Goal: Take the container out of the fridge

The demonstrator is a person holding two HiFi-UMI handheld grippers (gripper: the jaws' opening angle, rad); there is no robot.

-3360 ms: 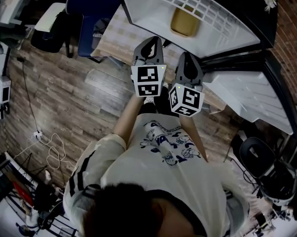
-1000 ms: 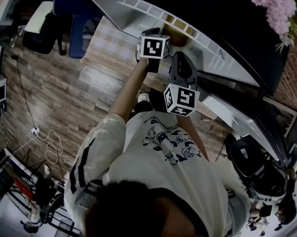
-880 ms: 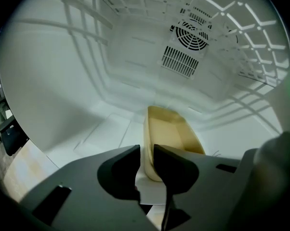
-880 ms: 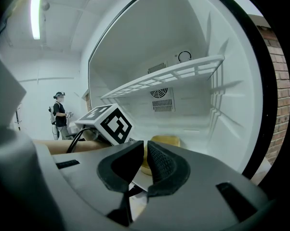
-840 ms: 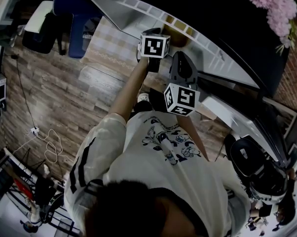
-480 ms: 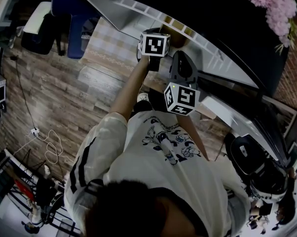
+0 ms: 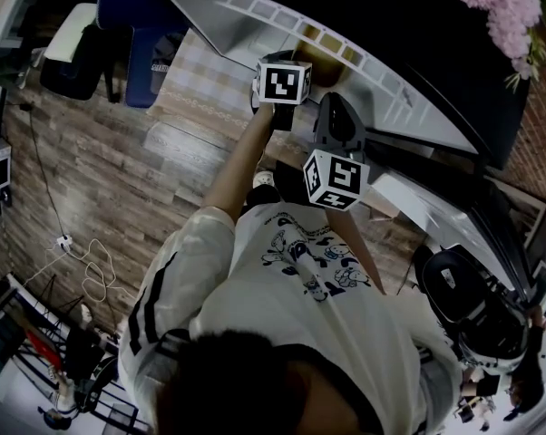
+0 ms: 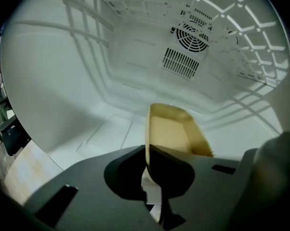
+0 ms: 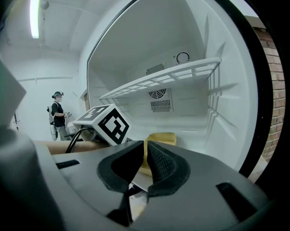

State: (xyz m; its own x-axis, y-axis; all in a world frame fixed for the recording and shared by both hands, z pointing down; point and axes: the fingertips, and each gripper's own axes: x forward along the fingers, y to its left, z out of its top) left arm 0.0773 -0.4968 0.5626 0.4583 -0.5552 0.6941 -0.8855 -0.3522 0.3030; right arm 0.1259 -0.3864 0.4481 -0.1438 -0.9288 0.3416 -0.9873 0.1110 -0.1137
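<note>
A yellow container (image 8: pixel 170 131) stands on the white fridge floor (image 8: pixel 106 134). My left gripper (image 8: pixel 146 154) reaches into the fridge and is shut on the container's left wall, with one jaw inside and one outside. In the head view its marker cube (image 7: pixel 283 82) sits at the fridge mouth, and the container (image 7: pixel 315 60) shows only partly behind the wire shelf. My right gripper (image 9: pixel 145 161) is held outside the fridge, just behind the left one, shut with nothing between its jaws. From there the container (image 9: pixel 160 139) shows beyond the jaws.
A white wire shelf (image 9: pixel 159 78) spans the fridge above the container, and a fan vent (image 8: pixel 191 40) is on the back wall. The fridge's right wall (image 9: pixel 231 114) is close. Pink flowers (image 7: pixel 504 12) lie on top. A blue chair (image 7: pixel 151 34) stands at left. A person (image 9: pixel 57 113) stands far off.
Since 3.4 s ago my left gripper has gone forward into the fridge to the container, and the right has stayed back. Over the last second almost nothing has moved.
</note>
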